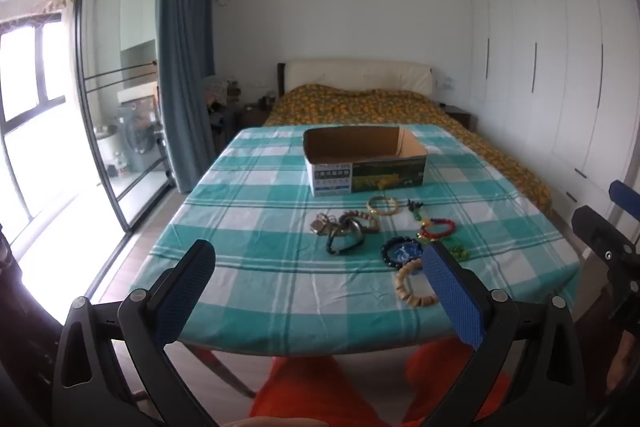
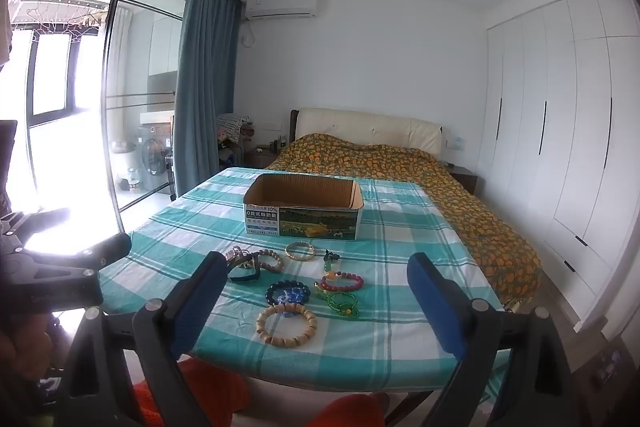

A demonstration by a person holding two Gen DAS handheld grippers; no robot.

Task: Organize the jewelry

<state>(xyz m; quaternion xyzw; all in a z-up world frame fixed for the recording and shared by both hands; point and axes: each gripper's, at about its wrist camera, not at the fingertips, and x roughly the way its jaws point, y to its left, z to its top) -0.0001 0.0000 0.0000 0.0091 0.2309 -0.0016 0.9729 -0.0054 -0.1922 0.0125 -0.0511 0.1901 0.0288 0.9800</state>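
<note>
Several bracelets lie on a teal checked tablecloth (image 2: 400,307): a wooden bead bracelet (image 2: 286,323), a dark blue bead bracelet (image 2: 288,293), a red bead bracelet (image 2: 341,282), a gold bangle (image 2: 300,251) and a black band (image 2: 244,273). An open cardboard box (image 2: 302,211) stands behind them, also in the left wrist view (image 1: 366,163). My left gripper (image 1: 320,259) is open and empty above the table's near edge. My right gripper (image 2: 316,267) is open and empty, held back from the jewelry.
A bed with an orange patterned cover (image 2: 400,163) lies beyond the table. White wardrobes (image 2: 560,131) line the right wall. A glass sliding door (image 2: 120,99) and blue curtain (image 2: 204,87) are at left. Orange trousers (image 1: 320,387) show below.
</note>
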